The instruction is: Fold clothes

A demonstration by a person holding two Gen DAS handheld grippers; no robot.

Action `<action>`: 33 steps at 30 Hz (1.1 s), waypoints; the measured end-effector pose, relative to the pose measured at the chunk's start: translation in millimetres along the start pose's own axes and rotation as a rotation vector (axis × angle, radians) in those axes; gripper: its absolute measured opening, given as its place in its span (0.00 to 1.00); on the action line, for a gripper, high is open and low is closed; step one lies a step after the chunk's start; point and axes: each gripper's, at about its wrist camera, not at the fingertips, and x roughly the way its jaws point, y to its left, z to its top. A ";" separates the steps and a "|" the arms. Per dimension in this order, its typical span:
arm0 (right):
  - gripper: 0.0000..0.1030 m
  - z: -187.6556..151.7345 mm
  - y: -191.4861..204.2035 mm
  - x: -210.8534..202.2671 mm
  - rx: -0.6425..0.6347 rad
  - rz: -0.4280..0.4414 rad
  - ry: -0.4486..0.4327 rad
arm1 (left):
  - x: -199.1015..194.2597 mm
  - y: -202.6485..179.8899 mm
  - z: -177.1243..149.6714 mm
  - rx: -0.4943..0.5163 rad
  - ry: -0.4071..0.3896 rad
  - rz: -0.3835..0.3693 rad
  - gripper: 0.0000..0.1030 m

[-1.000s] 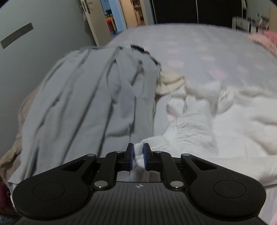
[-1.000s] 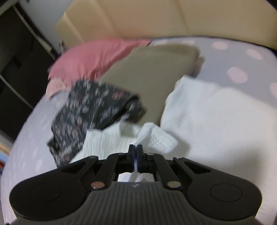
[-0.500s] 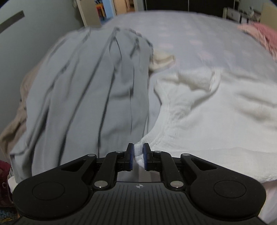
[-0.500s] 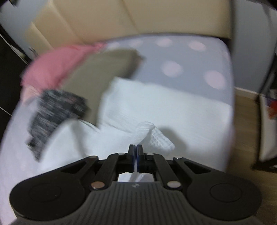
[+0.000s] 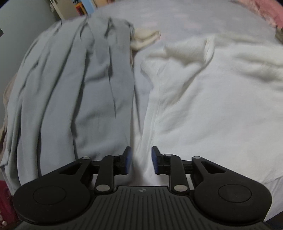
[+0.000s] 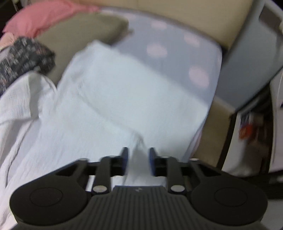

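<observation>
Left gripper (image 5: 139, 160): jaws apart, white garment (image 5: 212, 106) edge lies loose between them, unclamped.
Right gripper (image 6: 137, 161): parted likewise, a ridge of cloth between the pads.
Garment: spread on the bed (image 6: 176, 53), beside the grey clothes (image 5: 74, 92).
Risk: withdrawing could snag the ridge and rumple the cloth.
Change: both pinched the cloth a moment earlier; now released.

No words, numbers or brand names can be read in either view. The only sign is a small round emblem (image 5: 141, 190) on the top edge of the left gripper's ribbed black body, too small to make out; a like mark (image 6: 138, 189) sits on the right gripper's body, blurred. Colourful items (image 5: 80, 7) above the grey garment (image 5: 74, 85) are too blurred to read.
</observation>
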 end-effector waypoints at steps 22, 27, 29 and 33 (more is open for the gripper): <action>0.40 -26.8 191.6 20.3 -0.638 0.225 -0.300 | 92.0 -23.4 110.4 0.282 -0.152 0.076 0.28; 0.40 -30.7 227.2 39.9 -0.735 0.206 -0.327 | 118.1 -24.1 125.4 0.274 -0.163 0.061 0.32; 0.40 -34.2 236.4 46.5 -0.781 0.204 -0.345 | 127.4 -25.8 130.8 0.278 -0.166 0.050 0.41; 0.41 -45.3 249.2 56.7 -0.869 0.188 -0.381 | 154.1 -36.3 136.1 0.305 -0.119 0.061 0.41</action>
